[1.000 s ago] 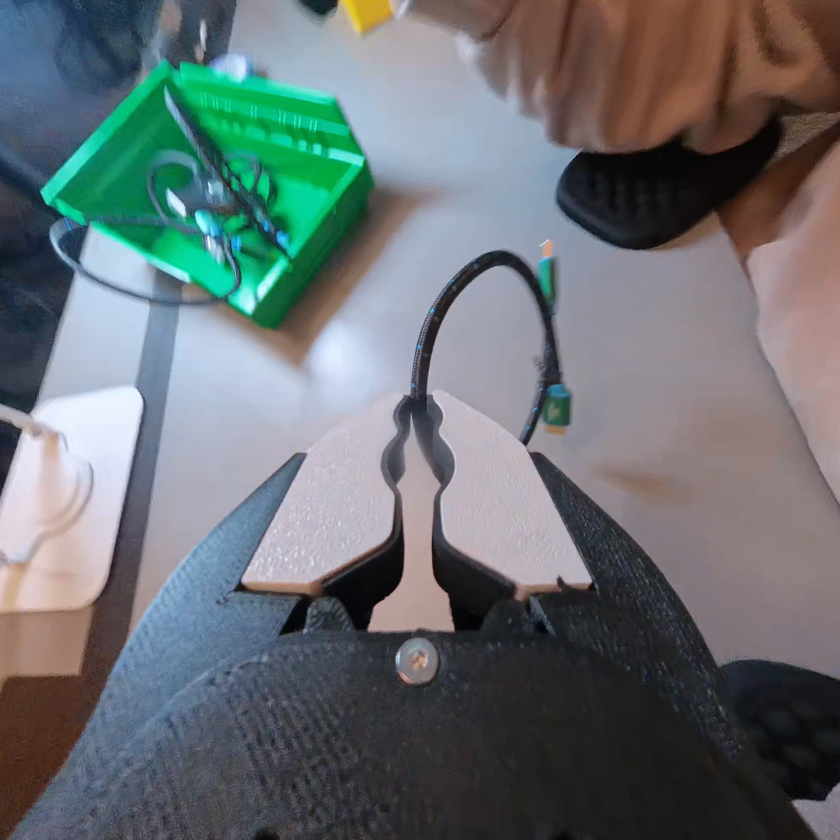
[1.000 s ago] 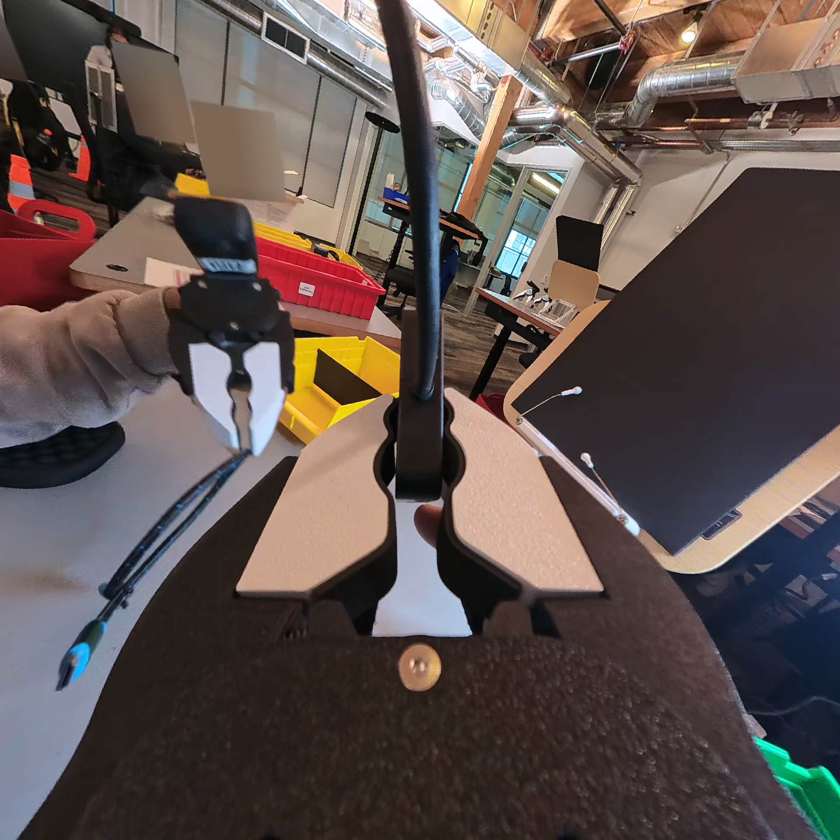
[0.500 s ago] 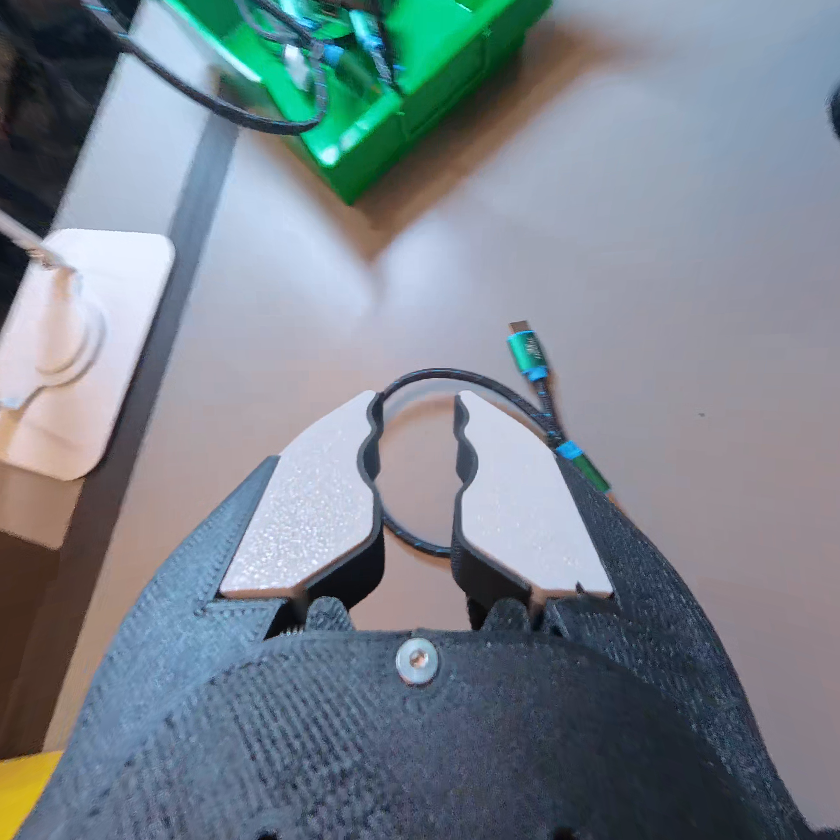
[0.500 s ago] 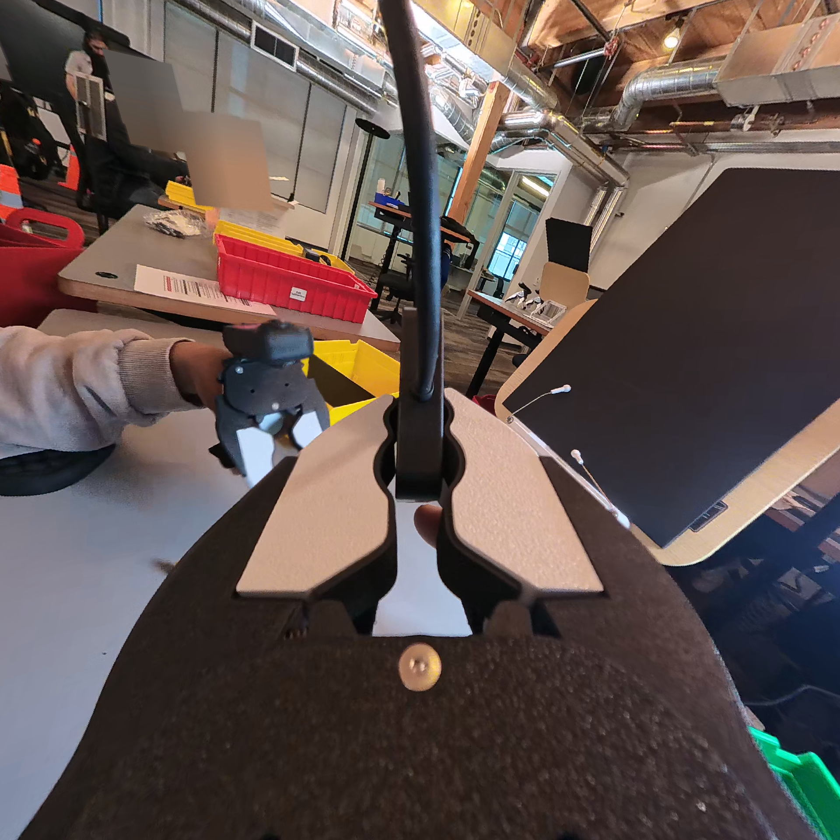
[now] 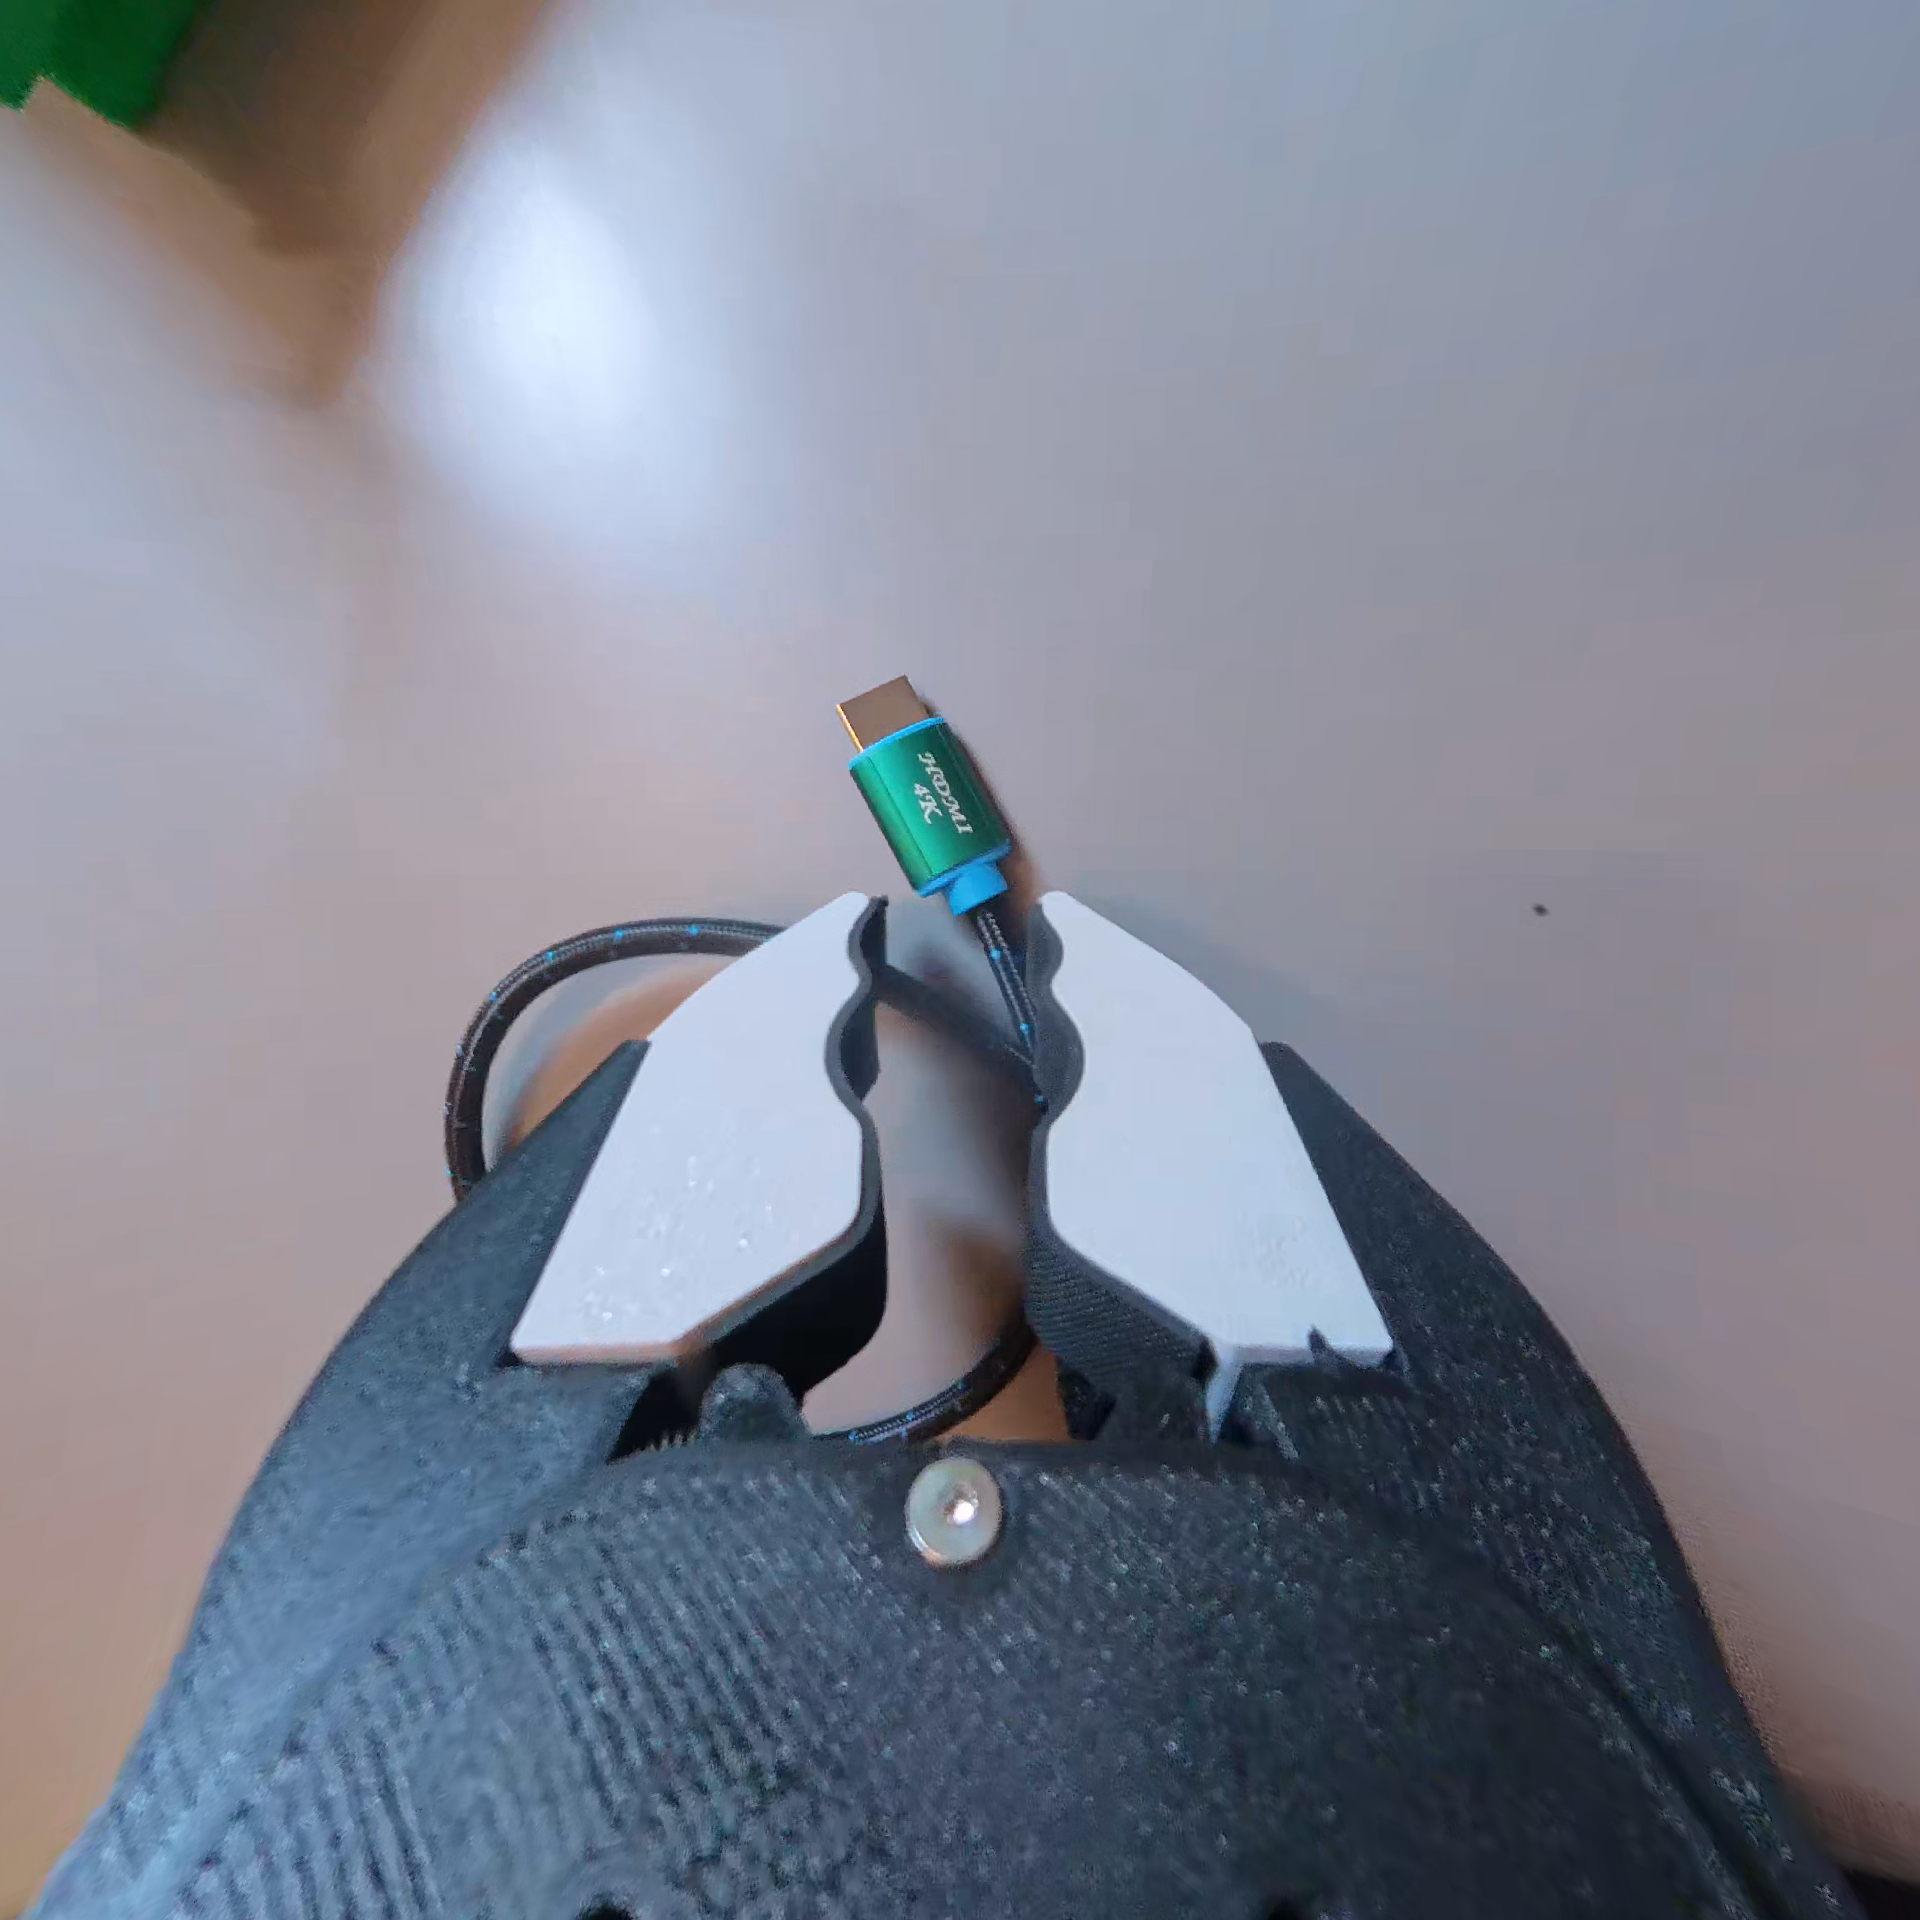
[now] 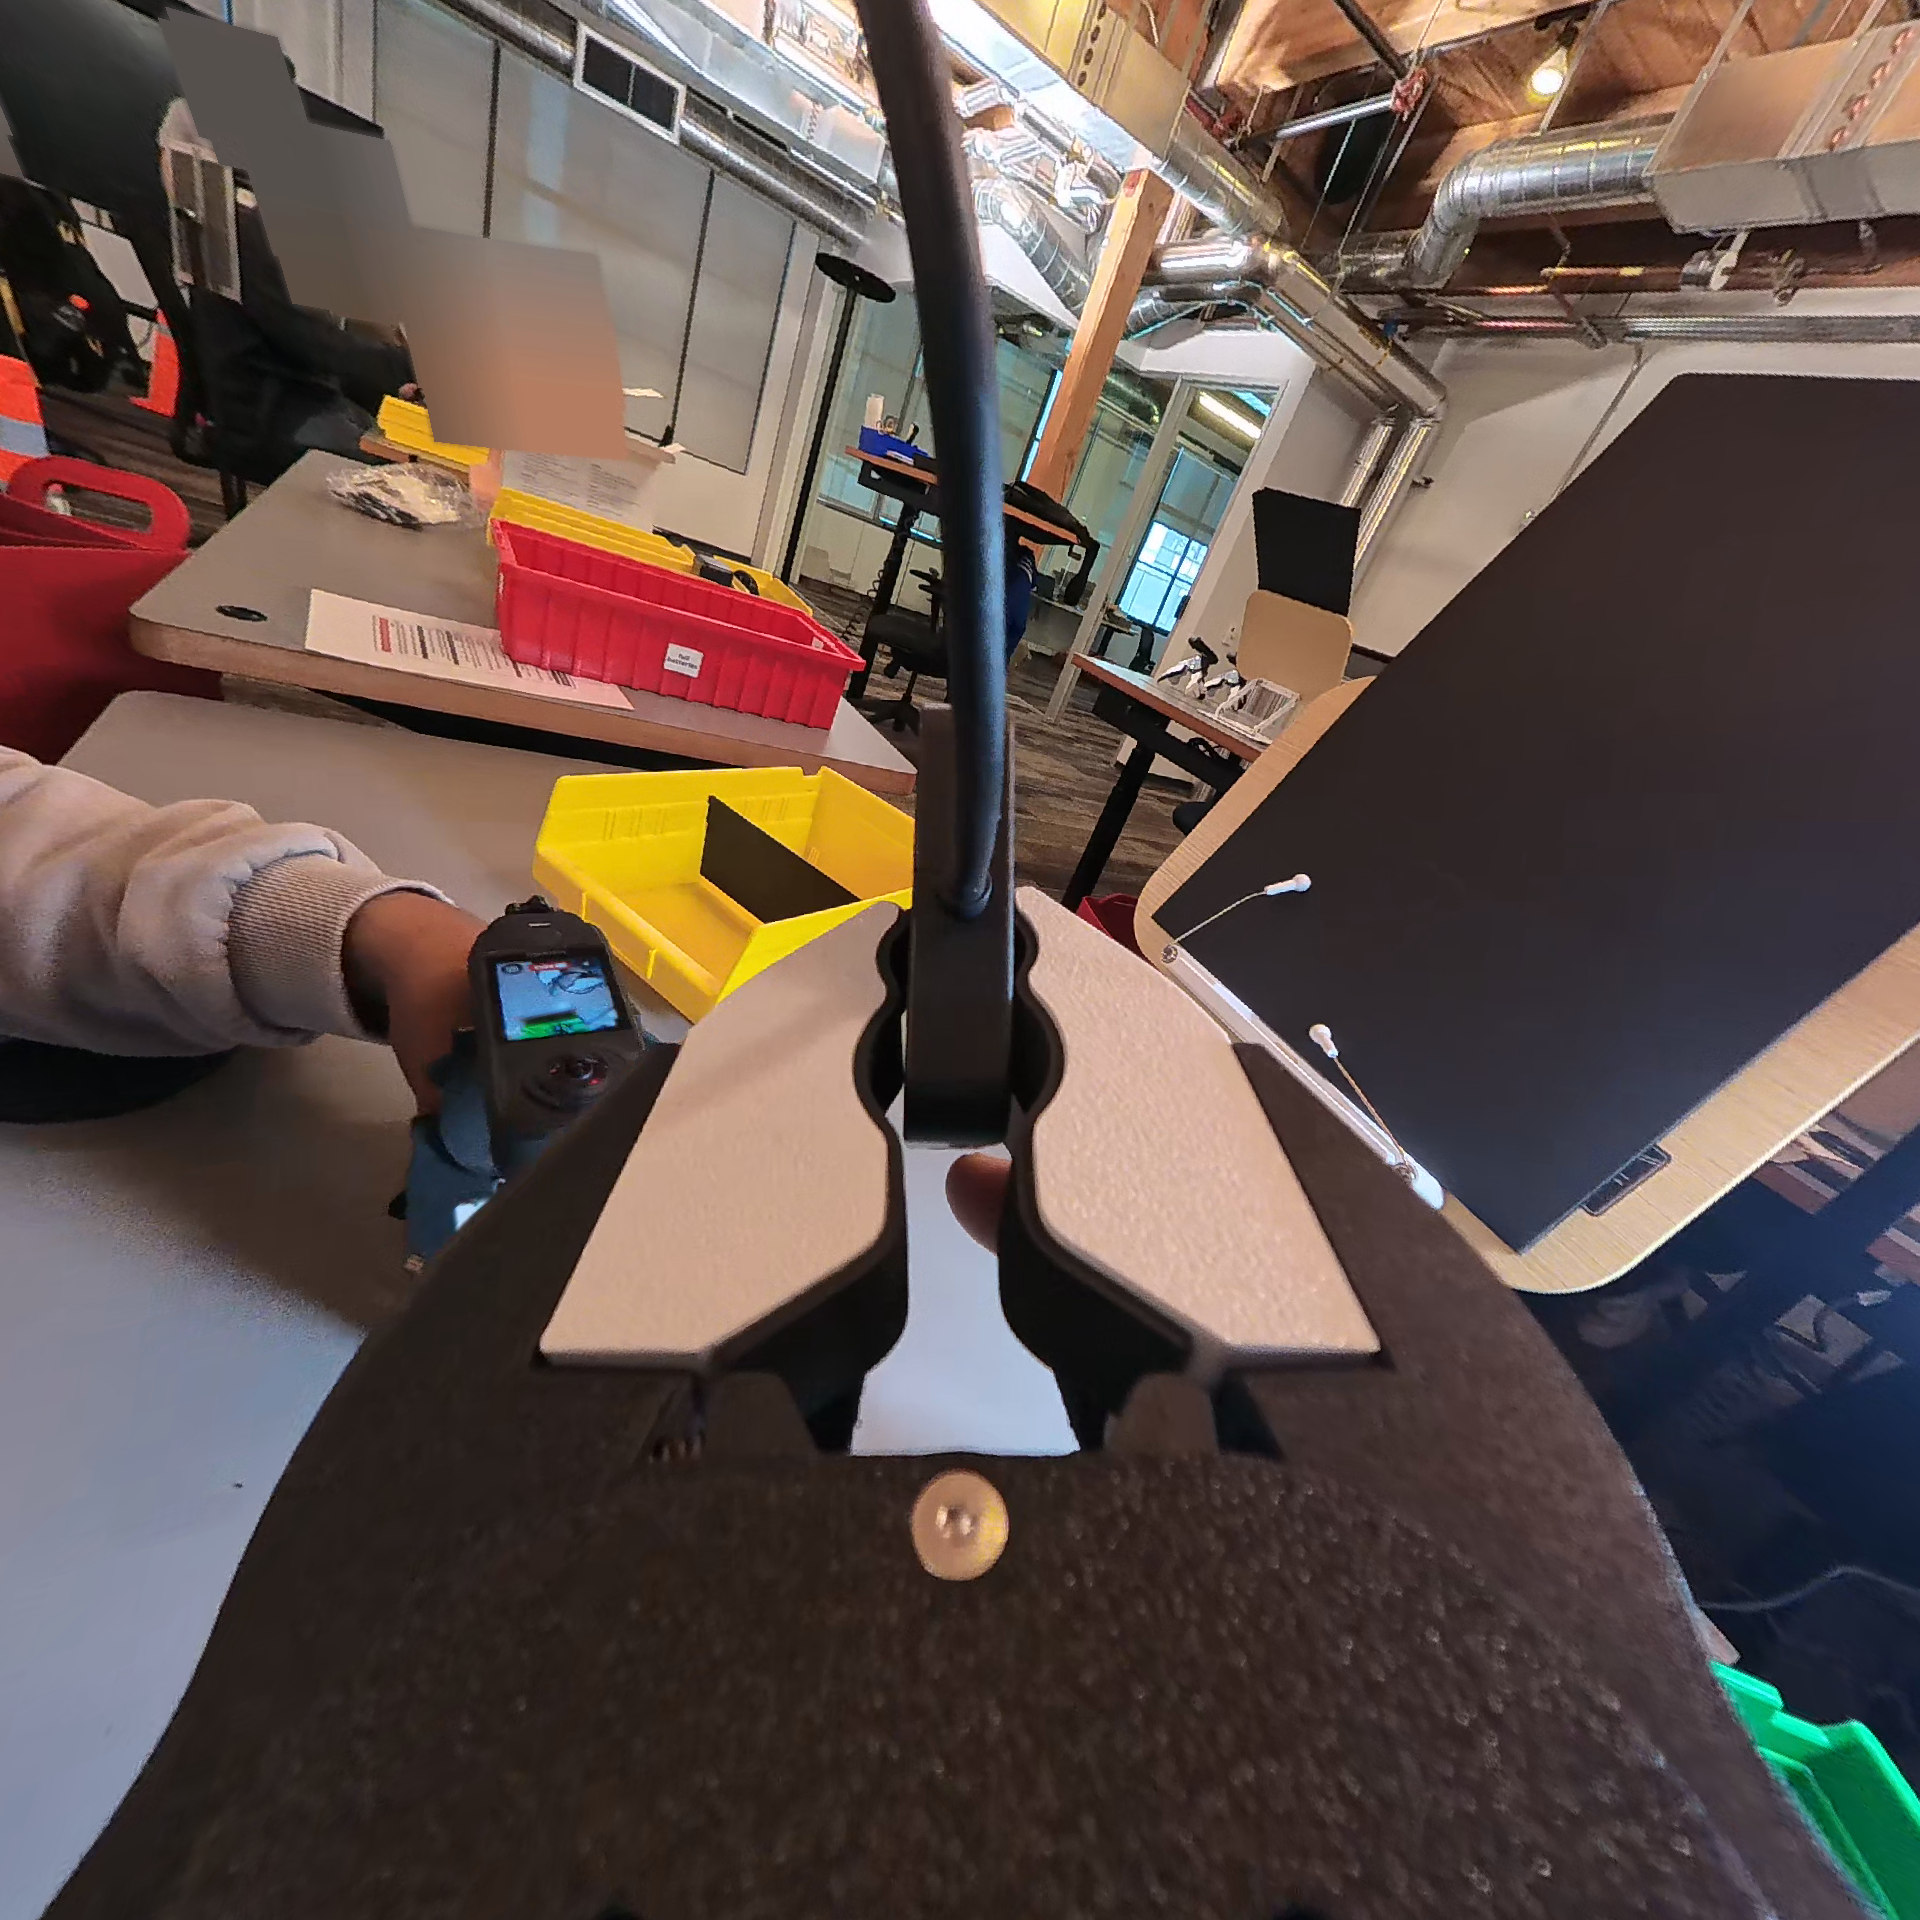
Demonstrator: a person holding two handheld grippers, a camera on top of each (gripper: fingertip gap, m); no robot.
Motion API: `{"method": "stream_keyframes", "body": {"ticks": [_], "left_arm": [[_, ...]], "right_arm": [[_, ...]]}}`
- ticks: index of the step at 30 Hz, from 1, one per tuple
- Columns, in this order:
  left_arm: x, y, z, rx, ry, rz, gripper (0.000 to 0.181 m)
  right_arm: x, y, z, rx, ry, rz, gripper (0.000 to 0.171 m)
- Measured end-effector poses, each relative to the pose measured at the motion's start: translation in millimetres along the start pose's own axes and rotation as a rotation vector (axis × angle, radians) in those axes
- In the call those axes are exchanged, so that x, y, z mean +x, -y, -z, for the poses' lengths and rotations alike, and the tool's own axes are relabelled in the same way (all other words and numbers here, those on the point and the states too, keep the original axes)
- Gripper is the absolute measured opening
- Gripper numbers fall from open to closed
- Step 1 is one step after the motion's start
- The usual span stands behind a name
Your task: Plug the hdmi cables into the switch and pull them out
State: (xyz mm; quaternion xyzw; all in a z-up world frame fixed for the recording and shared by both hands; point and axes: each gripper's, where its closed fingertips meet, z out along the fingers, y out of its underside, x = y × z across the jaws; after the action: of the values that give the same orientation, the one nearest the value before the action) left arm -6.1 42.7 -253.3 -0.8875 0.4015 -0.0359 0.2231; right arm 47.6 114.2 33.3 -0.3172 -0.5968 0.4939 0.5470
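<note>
Left gripper [image 5: 956, 914] is low over the grey bench [image 5: 1351, 416], jaws parted about a plug's width and closed on nothing. The braided HDMI cable [image 5: 1003, 971] runs up through the gap, lying against the right-hand finger, its loop curling out at centre left of the left wrist view. Its green plug [image 5: 925, 805] sits just past the fingertips, mid-frame, gold tip pointing to the upper left.

In the right wrist view, the right gripper [image 6: 958, 914] is clamped tight on a black connector body [image 6: 956, 997], with a thick black cable [image 6: 951, 416] rising from it to the top of the frame. Whether that body is the switch or a plug, I can't tell. A sleeve and hand [image 6: 416, 997] hold the other tool at centre left, and a yellow bin [image 6: 665, 883] stands behind it on the bench.

My read: this is the pick-up before plugging in. The next move calls for the left jaws to close on the green shell itself, not the limp cord, then square the tip to the port. No port shows here.
</note>
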Motion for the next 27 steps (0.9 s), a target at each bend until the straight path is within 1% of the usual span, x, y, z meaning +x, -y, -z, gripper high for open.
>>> {"method": "stream_keyframes", "body": {"ticks": [3, 7, 11, 14, 16, 19, 22, 27], "left_arm": [[-13, -13, 0, -0.043, 0.048, 0.018, 0.020], [-23, -24, 4, -0.070, 0.073, 0.045, 0.020], [-24, -26, 4, -0.056, 0.045, 0.106, 0.019], [-31, -26, 4, -0.052, 0.079, 0.085, 0.017], [-37, -25, 3, -0.033, 0.095, 0.035, 0.010], [-43, -11, 21, 0.111, 0.076, 0.071, 0.009], [-52, 2, 60, 0.284, 0.052, 0.146, 0.009], [-59, 9, 131, 0.529, 0.008, 0.236, 0.009]], "right_arm": [[-1, -1, -1, -0.006, 0.003, 0.002, 0.015], [-3, -3, -4, -0.012, 0.010, 0.001, 0.015], [-4, -7, -7, -0.021, 0.014, -0.002, 0.015], [-6, -9, -9, -0.027, 0.017, -0.001, 0.015], [-6, -11, -10, -0.038, 0.013, 0.006, 0.015], [-2, -18, -11, -0.082, -0.020, 0.053, 0.015], [1, -29, -13, -0.127, -0.043, 0.106, 0.015], [-9, -52, -26, -0.182, -0.015, 0.199, 0.015]]}}
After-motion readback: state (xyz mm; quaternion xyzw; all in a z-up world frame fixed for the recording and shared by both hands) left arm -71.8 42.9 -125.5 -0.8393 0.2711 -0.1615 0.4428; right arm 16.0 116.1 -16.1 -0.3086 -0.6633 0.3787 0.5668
